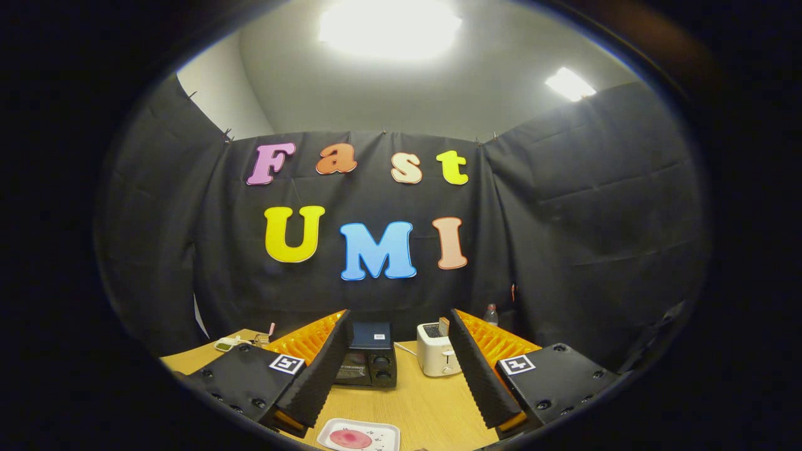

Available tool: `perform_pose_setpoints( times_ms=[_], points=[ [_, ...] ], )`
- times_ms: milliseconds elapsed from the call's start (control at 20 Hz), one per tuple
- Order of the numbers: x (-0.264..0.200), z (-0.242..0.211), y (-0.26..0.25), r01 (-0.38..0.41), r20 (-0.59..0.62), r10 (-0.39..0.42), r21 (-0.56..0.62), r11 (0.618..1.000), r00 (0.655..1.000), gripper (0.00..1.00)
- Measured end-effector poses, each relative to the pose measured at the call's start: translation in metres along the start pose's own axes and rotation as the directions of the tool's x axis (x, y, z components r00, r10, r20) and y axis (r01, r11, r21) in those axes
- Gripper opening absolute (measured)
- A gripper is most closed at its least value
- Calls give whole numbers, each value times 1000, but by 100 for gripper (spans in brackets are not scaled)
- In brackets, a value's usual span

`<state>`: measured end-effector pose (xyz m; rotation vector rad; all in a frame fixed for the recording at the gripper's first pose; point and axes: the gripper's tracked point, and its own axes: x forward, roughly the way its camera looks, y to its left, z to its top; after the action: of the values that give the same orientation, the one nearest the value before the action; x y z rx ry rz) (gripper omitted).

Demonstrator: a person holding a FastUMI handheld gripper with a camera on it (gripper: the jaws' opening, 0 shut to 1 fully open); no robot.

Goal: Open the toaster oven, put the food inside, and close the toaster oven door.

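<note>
A small black toaster oven stands at the back of the wooden table, its glass door shut, partly hidden behind my left finger. A white plate with a round pink piece of food lies close below, between my fingers and nearer the left one. My gripper is open, held above the table, with nothing between its fingers. The oven sits well beyond the fingertips.
A white pop-up toaster with a slice in it stands right of the oven, its cord running to the oven side. Small items lie at the table's far left corner. A bottle stands behind my right finger, by the black cloth wall.
</note>
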<state>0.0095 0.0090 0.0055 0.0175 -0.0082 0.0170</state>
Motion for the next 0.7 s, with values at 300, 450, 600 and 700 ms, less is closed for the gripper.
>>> perform_pose_setpoints(
  times_ms=[300, 450, 600, 700],
  points=[
    [29, 2, 21, -37, 8, 37, 15, 999, 999, 97],
    [50, -1, 36, -60, 10, 60, 21, 998, 998, 97],
    [74, -8, 50, -90, 3, 90, 23, 996, 996, 97],
    [89, -13, 58, -107, -3, 107, 27, 994, 994, 97]
  ],
)
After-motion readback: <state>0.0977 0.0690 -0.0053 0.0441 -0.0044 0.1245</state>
